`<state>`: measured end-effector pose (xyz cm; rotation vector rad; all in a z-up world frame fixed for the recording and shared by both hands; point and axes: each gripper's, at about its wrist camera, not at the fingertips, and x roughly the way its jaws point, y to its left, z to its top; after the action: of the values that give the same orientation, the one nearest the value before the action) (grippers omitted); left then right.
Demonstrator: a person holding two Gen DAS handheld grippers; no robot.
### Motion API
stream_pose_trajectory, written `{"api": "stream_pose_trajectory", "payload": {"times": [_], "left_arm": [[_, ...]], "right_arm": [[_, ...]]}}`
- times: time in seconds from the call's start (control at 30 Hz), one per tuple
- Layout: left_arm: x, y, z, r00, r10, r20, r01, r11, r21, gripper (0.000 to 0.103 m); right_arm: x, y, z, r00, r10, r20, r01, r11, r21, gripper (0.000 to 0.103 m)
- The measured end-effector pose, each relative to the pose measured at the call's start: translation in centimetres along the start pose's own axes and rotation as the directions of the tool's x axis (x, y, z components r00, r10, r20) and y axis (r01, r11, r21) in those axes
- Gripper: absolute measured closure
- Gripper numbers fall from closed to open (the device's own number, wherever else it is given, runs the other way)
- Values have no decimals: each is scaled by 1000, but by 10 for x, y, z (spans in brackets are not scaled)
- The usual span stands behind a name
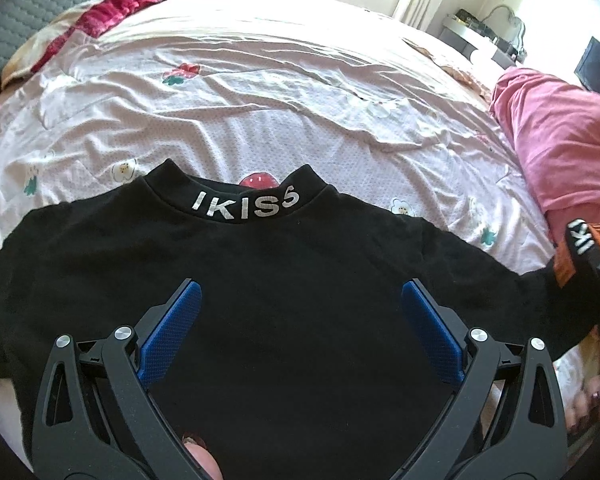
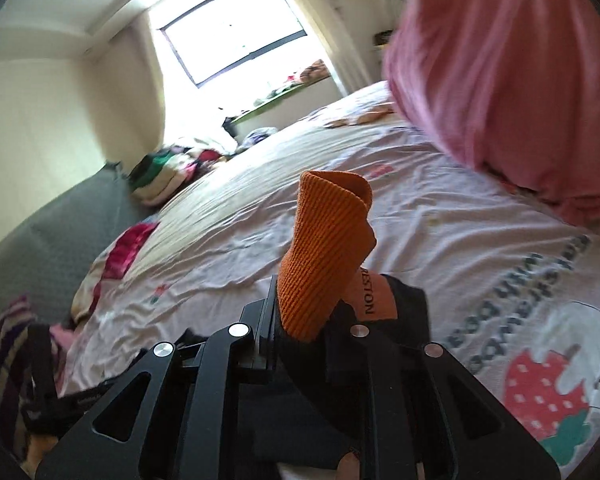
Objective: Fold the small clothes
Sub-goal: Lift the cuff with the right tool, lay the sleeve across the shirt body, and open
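Over on the far left, a grey quilted cover [image 1: 32, 8] runs along the edge of the bed, with a red-and-cream blanket [image 1: 80, 28] bunched beside it. Moving in, the pale pink bedsheet [image 1: 260, 92] with strawberry and flower prints spreads wide and wrinkled across the middle. Lying flat on it, front and centre, is the small black sweater [image 1: 260, 280], its collar [image 1: 244, 206] pointing away and reading "IKISS" in white letters. The left gripper [image 1: 301, 300] hangs right above the sweater's chest, blue pads [image 1: 172, 336] spread wide apart, nothing between them. Following the sweater to the right, its sleeve stretches out toward the edge of the frame, and there the right gripper [image 2: 300, 320] has it: in the right wrist view the jaws are clamped tight on the sleeve's orange ribbed cuff [image 2: 324, 256], which sticks up and curls over above the fingers, an orange label [image 2: 370, 296] showing just beside it. Farther right, a pink garment [image 1: 556, 148] lies heaped on the sheet, close to the held sleeve, and a bright window [image 2: 236, 28] glows at the back of the room.
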<state>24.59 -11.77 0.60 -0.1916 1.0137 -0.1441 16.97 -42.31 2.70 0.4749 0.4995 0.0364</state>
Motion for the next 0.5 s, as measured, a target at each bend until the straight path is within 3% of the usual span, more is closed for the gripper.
{"api": "stream_pose_trajectory", "payload": {"times": [0.1, 0.5], "left_arm": [[0, 11, 0, 999, -49, -20, 48, 999, -25, 9], [-11, 54, -2, 991, -135, -21, 131, 982, -133, 9]], "right_arm": [[4, 23, -6, 999, 33, -16, -33, 999, -42, 88], [30, 94, -44, 986, 118, -120, -141, 968, -210, 88]]}}
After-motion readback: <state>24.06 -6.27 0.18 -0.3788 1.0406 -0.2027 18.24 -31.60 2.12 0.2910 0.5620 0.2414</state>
